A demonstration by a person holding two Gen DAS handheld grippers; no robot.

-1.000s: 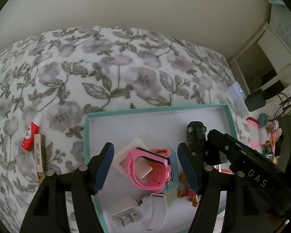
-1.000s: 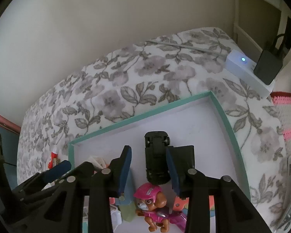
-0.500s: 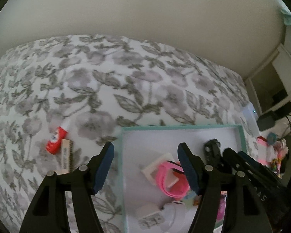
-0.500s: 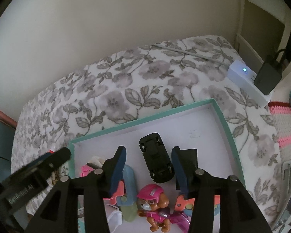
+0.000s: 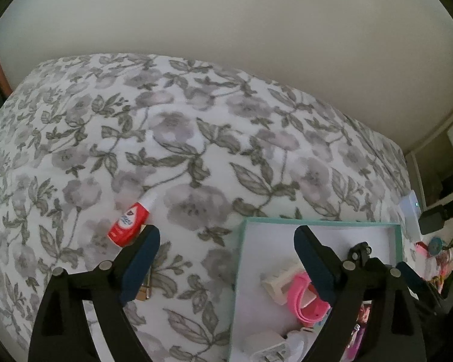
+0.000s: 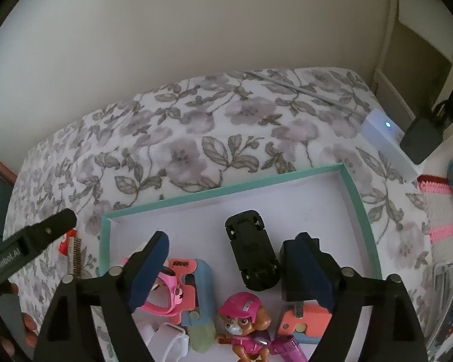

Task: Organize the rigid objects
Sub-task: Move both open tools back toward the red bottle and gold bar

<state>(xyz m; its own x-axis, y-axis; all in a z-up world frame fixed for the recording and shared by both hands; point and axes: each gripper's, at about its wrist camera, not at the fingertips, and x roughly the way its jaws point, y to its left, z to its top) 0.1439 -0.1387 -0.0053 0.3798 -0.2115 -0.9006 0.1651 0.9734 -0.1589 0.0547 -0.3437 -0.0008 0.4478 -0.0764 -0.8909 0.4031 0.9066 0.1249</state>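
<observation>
Floral bedspread (image 5: pixel 196 138) carries a red tube (image 5: pixel 130 221) at lower left of frame, just above the open, empty left claw (image 5: pixel 225 250), long axis slanting up-right, while the right claw (image 6: pixel 226 259), also open, hovers over the teal tray (image 6: pixel 359 208)

White lettering "GenRobot.AI" runs along the black left gripper (image 6: pixel 33 241) arm, left of the teal tray (image 6: pixel 359 202). Inside that tray, a coral toy piece (image 6: pixel 184 267) carries dark lettering, too blurred to read.
</observation>
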